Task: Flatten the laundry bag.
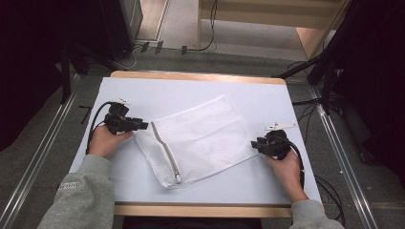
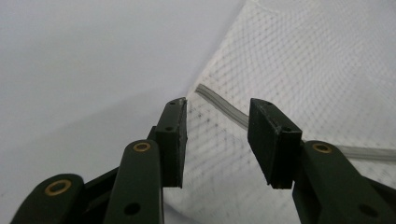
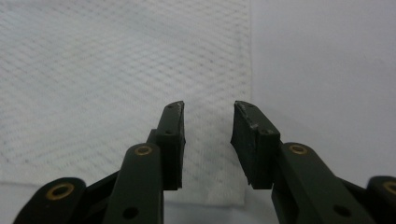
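My left gripper sits at the left end of the white mesh bag, jaws apart on nothing. The bag lies flat mid-table, long axis slanting from near-left to far-right, zipper along its left end. My right gripper gapes at its right corner.

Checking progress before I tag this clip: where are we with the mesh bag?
Looks done: the mesh bag lies flat on the table, zipper closed as far as I can tell. In hand: nothing; the left gripper sits at the zipper end, the right gripper at the opposite corner, both with jaws apart and gripping nothing. Left: probably just pulling the grippers away.
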{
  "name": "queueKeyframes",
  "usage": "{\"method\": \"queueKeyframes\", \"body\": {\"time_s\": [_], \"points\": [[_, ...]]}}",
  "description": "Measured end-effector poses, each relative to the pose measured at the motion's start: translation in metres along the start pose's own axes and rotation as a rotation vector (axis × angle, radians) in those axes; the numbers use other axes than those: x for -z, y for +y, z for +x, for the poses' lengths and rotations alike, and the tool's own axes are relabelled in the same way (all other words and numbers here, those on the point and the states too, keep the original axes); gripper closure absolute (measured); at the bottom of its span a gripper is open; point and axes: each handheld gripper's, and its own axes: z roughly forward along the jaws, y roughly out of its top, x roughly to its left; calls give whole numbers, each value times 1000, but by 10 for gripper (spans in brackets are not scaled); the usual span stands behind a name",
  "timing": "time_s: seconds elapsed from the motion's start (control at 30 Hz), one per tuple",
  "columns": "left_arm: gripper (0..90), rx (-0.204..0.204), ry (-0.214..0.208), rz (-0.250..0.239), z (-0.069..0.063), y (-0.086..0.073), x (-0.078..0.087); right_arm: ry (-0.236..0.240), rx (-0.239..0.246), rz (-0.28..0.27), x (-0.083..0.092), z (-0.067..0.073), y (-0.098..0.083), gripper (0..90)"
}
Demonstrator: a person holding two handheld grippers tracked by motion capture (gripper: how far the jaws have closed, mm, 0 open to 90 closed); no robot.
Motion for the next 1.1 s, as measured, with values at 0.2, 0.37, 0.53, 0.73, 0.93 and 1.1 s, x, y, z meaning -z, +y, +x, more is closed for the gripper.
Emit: {"method": "queueKeyframes", "body": {"time_s": [0.2, 0.37, 0.53, 0.73, 0.93, 1.1], "points": [[581, -10, -7, 3, 7, 9, -14, -12, -58, -5, 10, -7, -16, 612], [606, -22, -28, 31, 8, 10, -29, -15, -79, -19, 9, -7, -21, 584], [750, -30, -39, 36, 6, 8, -31, -26, -42, -6, 6, 4, -19, 632], [887, -49, -26, 60, 2, 9, -33, -42, -42, 24, 7, 4, -17, 899], [895, 32, -48, 53, 9, 8, -29, -26, -82, 46, 6, -3, -11, 900], [895, 60, -58, 21, 8, 4, -19, -37, -101, 27, 1, -13, 0, 900]]}}
